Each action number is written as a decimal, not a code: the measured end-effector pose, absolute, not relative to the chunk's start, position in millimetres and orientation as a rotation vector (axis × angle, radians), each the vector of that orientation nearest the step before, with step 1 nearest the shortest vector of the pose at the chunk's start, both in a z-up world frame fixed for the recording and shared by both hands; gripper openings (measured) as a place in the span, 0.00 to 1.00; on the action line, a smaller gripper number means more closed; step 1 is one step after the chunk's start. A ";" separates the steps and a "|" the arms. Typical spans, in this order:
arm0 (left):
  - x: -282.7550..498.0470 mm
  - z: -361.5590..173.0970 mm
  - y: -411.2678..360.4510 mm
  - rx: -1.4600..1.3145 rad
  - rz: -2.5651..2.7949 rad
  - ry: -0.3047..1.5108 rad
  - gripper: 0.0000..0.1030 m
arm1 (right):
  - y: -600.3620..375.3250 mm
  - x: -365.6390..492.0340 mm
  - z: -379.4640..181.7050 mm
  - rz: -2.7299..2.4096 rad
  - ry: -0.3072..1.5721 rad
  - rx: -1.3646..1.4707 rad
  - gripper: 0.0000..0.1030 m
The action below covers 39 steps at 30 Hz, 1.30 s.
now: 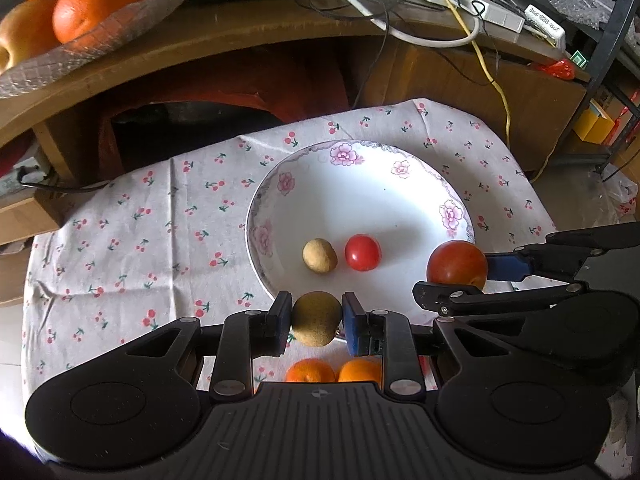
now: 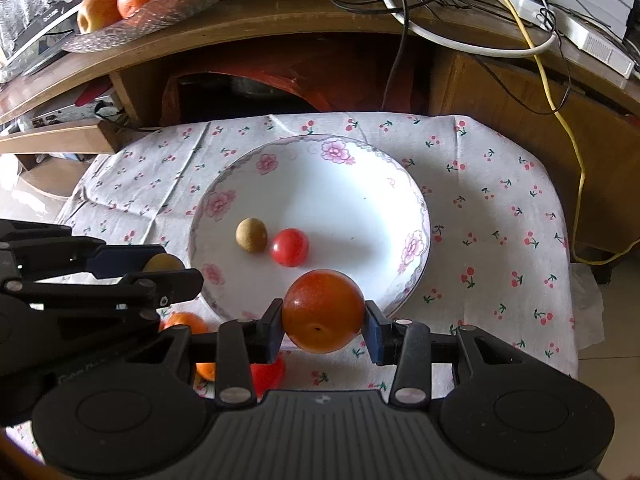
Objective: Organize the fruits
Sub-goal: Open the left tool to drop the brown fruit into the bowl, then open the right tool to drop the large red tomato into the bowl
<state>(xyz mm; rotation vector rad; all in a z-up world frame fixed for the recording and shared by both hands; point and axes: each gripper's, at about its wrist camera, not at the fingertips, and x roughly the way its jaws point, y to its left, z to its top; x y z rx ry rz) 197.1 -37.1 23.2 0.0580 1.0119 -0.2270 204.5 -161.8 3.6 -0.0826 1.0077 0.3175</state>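
Below my left tongs [image 1: 316, 318] two oranges [image 1: 334, 371] show only partly; what the red thing [image 2: 269, 376] beside them is, I can't tell. The floral plate [image 1: 400, 184] holds a small brown fruit [image 1: 319, 255] and cherry tomato [image 1: 362, 252]. Left tongs clamp a brownish fruit [image 1: 316, 319], perhaps a kiwi, at the plate's near rim. Right tongs [image 2: 323, 326] clamp a red-orange fruit [image 2: 323, 310].

Plate [image 1: 404, 184]: white, pink flowers, on cloth; holds tan fruit [image 1: 319, 255] beside small tomato [image 1: 362, 252]. Kiwi [image 1: 316, 319] & big tomato [image 2: 323, 311] held above near rim. Two oranges [image 1: 333, 371] on cloth.
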 end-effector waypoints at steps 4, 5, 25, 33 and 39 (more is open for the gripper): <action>203.4 17.3 -36.6 0.042 -0.225 1.021 0.32 | -162.8 210.6 -0.6 0.309 1.006 -0.086 0.38; 204.6 16.3 -36.3 0.040 -0.223 1.022 0.32 | -163.2 211.9 -0.8 0.307 1.006 -0.085 0.38; 206.1 18.3 -32.1 0.023 -0.199 1.012 0.43 | -159.4 217.9 -3.7 0.307 1.002 -0.063 0.38; 199.9 27.9 -29.1 0.029 -0.188 0.999 0.49 | -161.1 215.1 5.4 0.314 0.967 -0.047 0.43; 190.2 37.2 -28.6 0.035 -0.185 0.987 0.51 | -160.0 205.6 14.2 0.317 0.940 -0.036 0.43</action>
